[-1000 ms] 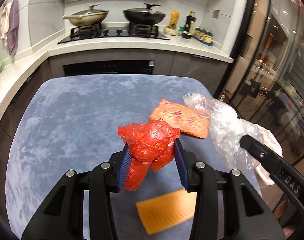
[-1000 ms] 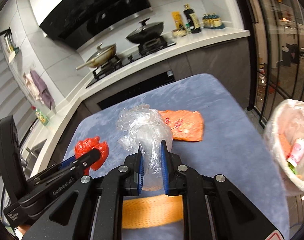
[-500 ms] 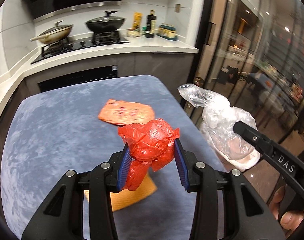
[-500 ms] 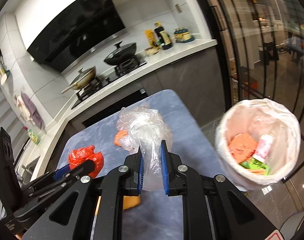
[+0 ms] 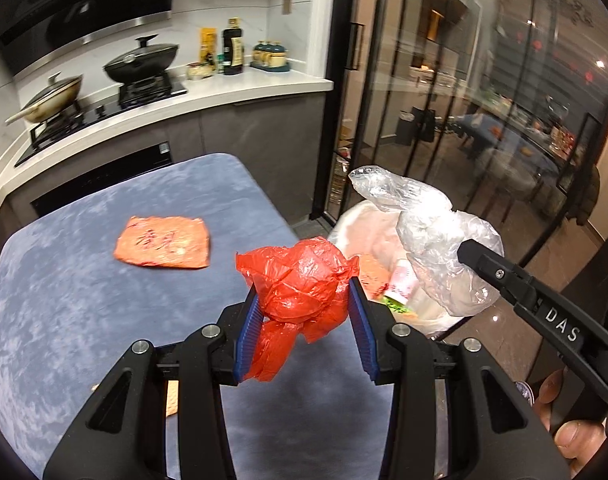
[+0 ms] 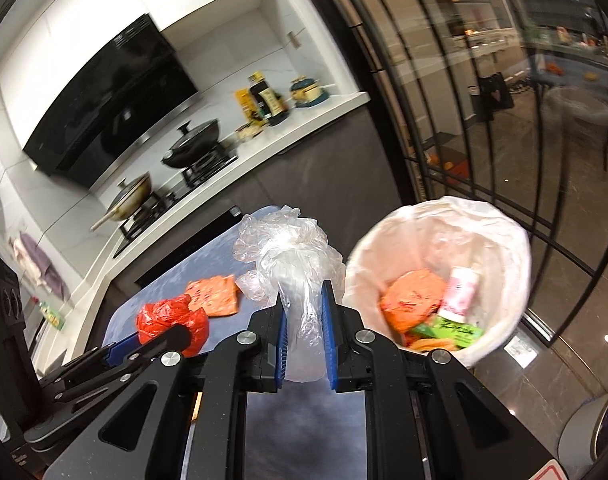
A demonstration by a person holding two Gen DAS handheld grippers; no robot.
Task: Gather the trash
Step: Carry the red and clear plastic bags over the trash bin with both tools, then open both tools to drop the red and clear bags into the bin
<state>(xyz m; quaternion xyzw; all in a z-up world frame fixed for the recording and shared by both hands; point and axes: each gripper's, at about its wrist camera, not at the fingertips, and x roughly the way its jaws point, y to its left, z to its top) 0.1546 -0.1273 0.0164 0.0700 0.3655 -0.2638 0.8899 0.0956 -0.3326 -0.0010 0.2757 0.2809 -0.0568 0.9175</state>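
Observation:
My left gripper (image 5: 304,300) is shut on a crumpled red plastic bag (image 5: 304,280), held above the right edge of the blue table (image 5: 64,300). My right gripper (image 6: 305,304) is shut on a crumpled clear plastic bag (image 6: 292,256), which also shows in the left wrist view (image 5: 435,240) over the bin. A white-lined trash bin (image 6: 503,240) stands on the floor right of the table, holding an orange packet, a pink-white tube and green wrappers. An orange packet (image 5: 164,242) still lies on the table. The red bag (image 6: 164,316) and left gripper show at the lower left of the right wrist view.
A kitchen counter (image 5: 244,88) with a stove, two woks (image 5: 140,62) and bottles runs behind the table. Glass doors with dark frames (image 5: 443,120) stand to the right. A hand (image 5: 571,440) grips the right tool. Part of another orange piece (image 5: 172,400) peeks from under my left gripper.
Both grippers have swung right across the table with their bags still held. The trash bin has come into view and now lies just beyond the bags.

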